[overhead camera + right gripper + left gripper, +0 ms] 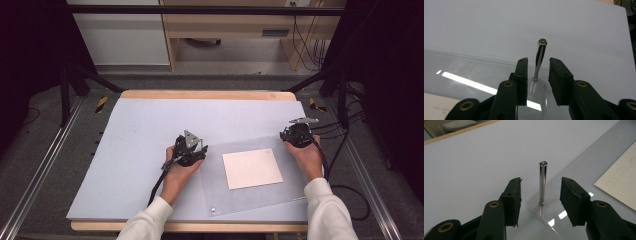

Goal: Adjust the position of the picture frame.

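Acrylic sheet (250, 200) lies flat on the grey-blue mat (140, 135), right of centre and toward the person's edge, with a cream paper card (252, 168) resting on or under it, can't tell which. Two polished steel pins stand upright at its far corners. Left pin (542, 183) sits right at the sheet's corner, seated in a small collar; right pin (539, 60) rises from the opposite far corner, leaning slightly in the right gripper view. Left gripper (540, 200) brackets its pin with jaws half open, clear gap on both sides, pads not touching. Right gripper (537, 82) straddles its pin much tighter, jaws narrow, thin gap visible each side, no contact that I can see. Neither tool is holding anything. In the high view the left gripper (192, 150) sits at the sheet's far left corner and the right gripper (296, 135) at the far right corner, well apart, each held in a hand with a white sleeve. Wooden table edge (200, 94) shows beyond the mat.
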A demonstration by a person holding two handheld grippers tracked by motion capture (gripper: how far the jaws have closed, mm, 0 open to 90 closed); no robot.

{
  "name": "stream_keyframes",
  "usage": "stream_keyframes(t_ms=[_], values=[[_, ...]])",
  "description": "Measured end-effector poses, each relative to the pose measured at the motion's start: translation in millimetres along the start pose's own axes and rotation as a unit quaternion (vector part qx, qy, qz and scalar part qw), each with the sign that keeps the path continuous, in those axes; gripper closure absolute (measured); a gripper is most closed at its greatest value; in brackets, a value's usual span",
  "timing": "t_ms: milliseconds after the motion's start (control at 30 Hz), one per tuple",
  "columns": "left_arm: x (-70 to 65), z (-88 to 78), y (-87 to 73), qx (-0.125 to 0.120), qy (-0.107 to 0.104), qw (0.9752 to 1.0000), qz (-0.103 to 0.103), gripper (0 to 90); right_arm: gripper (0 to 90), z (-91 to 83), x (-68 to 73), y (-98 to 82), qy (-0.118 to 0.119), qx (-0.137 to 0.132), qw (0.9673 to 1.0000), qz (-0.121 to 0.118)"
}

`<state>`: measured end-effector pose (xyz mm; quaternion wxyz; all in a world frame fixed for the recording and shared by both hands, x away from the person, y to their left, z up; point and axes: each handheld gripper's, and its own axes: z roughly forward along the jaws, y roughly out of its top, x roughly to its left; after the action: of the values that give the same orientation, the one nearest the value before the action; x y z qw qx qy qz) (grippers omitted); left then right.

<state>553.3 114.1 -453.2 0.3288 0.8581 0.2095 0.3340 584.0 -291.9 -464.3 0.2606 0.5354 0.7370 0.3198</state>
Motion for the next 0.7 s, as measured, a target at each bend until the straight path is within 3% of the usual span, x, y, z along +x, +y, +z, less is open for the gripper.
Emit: stream_keyframes(t_ms=[300, 500, 700], values=[[-1.7, -0.4, -1.8, -0.006, 0.003, 1.0000, -0.006, 54.2, 84.7, 7.1, 1.0, 0.5, 0.004, 0.005, 1.0000, -0.001], [-3.9, 3.5, -3.6, -0.010, 0.000, 0.9997, -0.022, 63.4, 85.4, 7.5, -1.1, 0.0, 0.010, 0.003, 0.9999, 0.000], [0.8, 10.2, -6.1, -0.003, -0.018, 0.9998, -0.008, 72.1, 85.4, 7.4, -1.3, 0.1, 0.011, 0.005, 0.9999, 0.001]])
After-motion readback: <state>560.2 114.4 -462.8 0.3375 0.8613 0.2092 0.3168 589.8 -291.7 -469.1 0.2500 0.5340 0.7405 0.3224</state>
